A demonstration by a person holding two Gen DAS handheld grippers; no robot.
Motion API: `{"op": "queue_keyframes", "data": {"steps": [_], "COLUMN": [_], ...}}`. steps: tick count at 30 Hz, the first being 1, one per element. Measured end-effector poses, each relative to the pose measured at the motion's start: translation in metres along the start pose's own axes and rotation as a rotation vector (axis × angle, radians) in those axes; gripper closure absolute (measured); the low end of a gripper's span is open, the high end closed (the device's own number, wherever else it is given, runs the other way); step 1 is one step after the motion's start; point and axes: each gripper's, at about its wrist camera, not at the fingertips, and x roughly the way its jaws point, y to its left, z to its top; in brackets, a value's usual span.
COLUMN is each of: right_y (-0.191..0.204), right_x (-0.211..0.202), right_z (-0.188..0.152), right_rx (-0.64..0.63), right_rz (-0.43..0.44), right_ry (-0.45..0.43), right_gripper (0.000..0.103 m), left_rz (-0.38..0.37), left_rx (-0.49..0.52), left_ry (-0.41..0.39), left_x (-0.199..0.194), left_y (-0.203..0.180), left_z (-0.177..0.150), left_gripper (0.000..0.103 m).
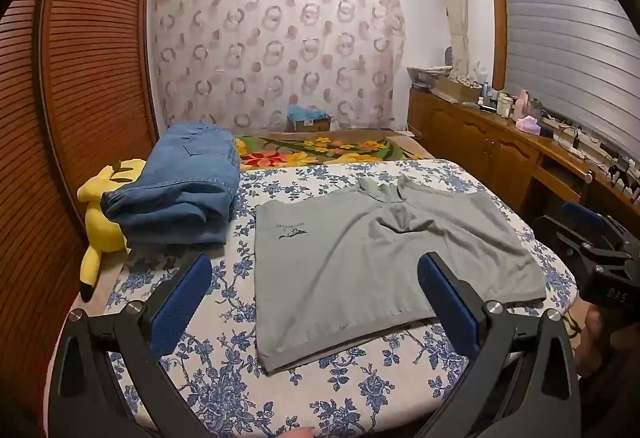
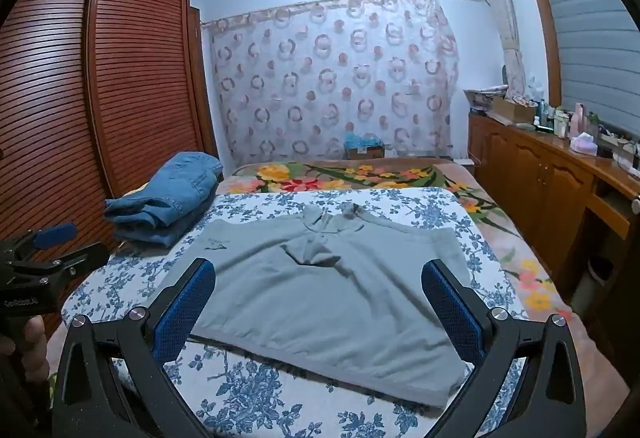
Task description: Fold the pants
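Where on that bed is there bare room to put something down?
Bare sheet lies between the gray garment and the near edge, and behind it before the floral blanket. The left side is crowded: folded jeans and a yellow plush toy.

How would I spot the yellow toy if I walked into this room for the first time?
Start at the tall brown slatted wardrobe along the bed's left side. At its foot, wedged between the wardrobe and the stack of folded blue denim jeans, lies the bright yellow plush toy. It is the only yellow stuffed thing there, with black-tipped ears, unlike the flat clothes around it.
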Motion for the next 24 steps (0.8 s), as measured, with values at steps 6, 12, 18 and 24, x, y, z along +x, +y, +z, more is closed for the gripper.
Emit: {"op": "queue_keyframes", "data": {"steps": [6,12,18,24], "right_y": [0.0017,-0.0004,-0.0021,-0.0011], "right_x": [-0.0013,-0.0028,0.0031,0.0037], "right_z": [-0.0001,-0.0001,-0.001,-0.0008], "right_rx": [-0.008,0.004,0.004,0.004], "right_rz": [-0.005,0.01,0.012,0.01], "right_ry": [0.0,-0.001,0.005,0.005], "right_gripper": [0.0,0.0,0.0,0.0], "left_rz": [-0.004,0.001,-0.001,0.001], "left_rx": [-0.003,-0.001,-0.003,-0.003], "left_ry": [-0.002,0.0,-0.003,-0.003], "left_x": [0.0001,0.0017,-0.0003,-0.0004], "left_y": [0.0004,0.0027,0.0003,0.0004], "left_z": [-0.0001,-0.0001,0.0,0.0], "left_gripper": [0.0,0.0,0.0,0.0]}}
